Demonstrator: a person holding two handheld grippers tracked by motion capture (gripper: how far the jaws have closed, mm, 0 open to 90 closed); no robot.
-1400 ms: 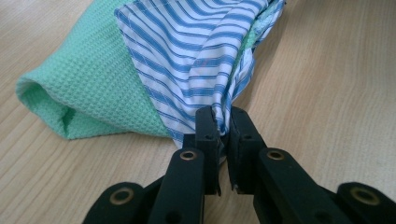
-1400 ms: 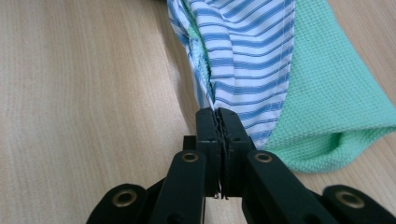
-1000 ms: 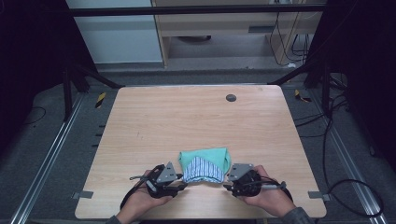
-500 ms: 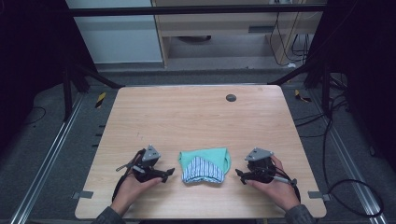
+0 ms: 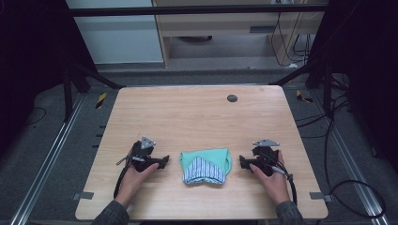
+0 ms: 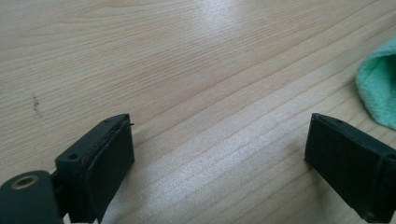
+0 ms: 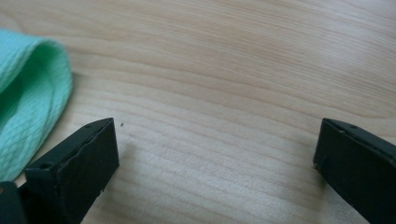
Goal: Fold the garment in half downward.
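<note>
1. High view: the folded cloth (image 5: 205, 165) lies on the wooden table (image 5: 197, 117) near its front edge, between my two grippers — mint green, with a striped panel facing me.
2. My left gripper (image 5: 164, 161) rests low on the table just left of the cloth, apart from it, with my left hand (image 5: 133, 176) wrapped around its body.
3. My right gripper (image 5: 242, 163) sits just right of the cloth, also not touching it, with my right hand (image 5: 271, 176) behind it.
4. Left gripper view: my jaws stand wide apart over bare wood, nothing between them — the left gripper (image 6: 217, 154) is released. A green edge of the cloth (image 6: 379, 86) shows at the right side, beyond the jaw.
5. Right gripper view: my jaws are likewise spread wide with bare wood grain between them, so the right gripper (image 7: 215, 156) is released too. The rolled green edge of the cloth (image 7: 30, 98) lies at the left, close by the left-hand jaw.
6. A small dark round spot (image 5: 232, 98) sits on the table's far side, well apart from the cloth.
</note>
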